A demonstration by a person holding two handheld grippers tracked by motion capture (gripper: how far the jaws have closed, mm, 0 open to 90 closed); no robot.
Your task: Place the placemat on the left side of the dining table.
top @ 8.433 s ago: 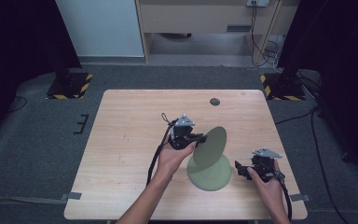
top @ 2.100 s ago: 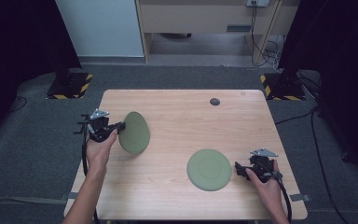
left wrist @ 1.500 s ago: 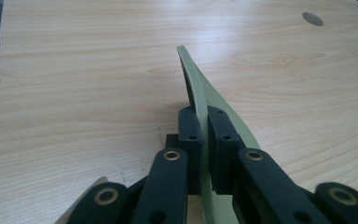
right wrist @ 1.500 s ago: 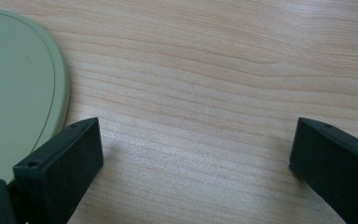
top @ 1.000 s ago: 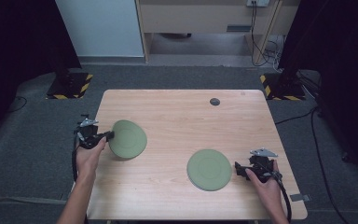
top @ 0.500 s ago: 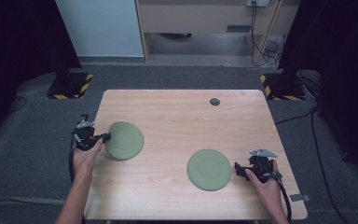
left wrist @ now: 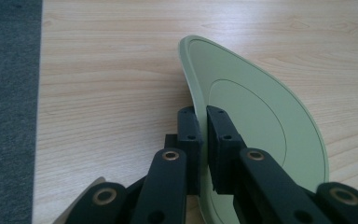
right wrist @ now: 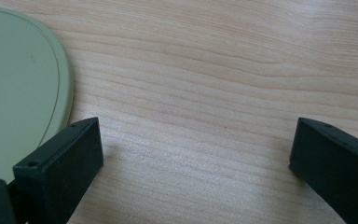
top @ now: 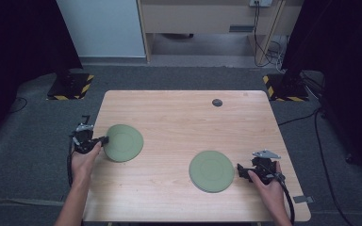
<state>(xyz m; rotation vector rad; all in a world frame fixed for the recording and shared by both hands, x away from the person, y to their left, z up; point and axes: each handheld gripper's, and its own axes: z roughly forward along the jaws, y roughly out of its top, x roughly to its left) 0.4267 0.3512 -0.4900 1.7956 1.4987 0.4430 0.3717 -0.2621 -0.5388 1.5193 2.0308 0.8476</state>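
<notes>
High view: a wooden desk [top: 179, 122] on grey carpet, with a person's forearms entering from the bottom edge. Two pale green plates lie on it, well apart.

Left plate [top: 123, 142]: it lies near the desk's left edge. The left tongs [top: 104, 140] are clamped on its near-left rim. In the left gripper view the two black jaws stand almost together, with the thin plate rim [left wrist: 196, 93] pinched between the pads; one pad sits on the plate's upper face, the other beneath it. The plate appears edge-on and tilted in this view because the camera is rolled with the hand. Whether the plate rests fully flat on the desk cannot be told.

Right plate [top: 211, 171]: it lies flat toward the near right of the desk. The right tongs [top: 239, 170] rest just beside its right rim, jaws wide apart and holding nothing. In the right gripper view bare wood lies between the jaws, and the plate's rim [right wrist: 60, 84] shows beside the left-hand jaw, apart from it.

A small dark disc [top: 217, 102] lies near the far edge, well apart from both plates.
</notes>
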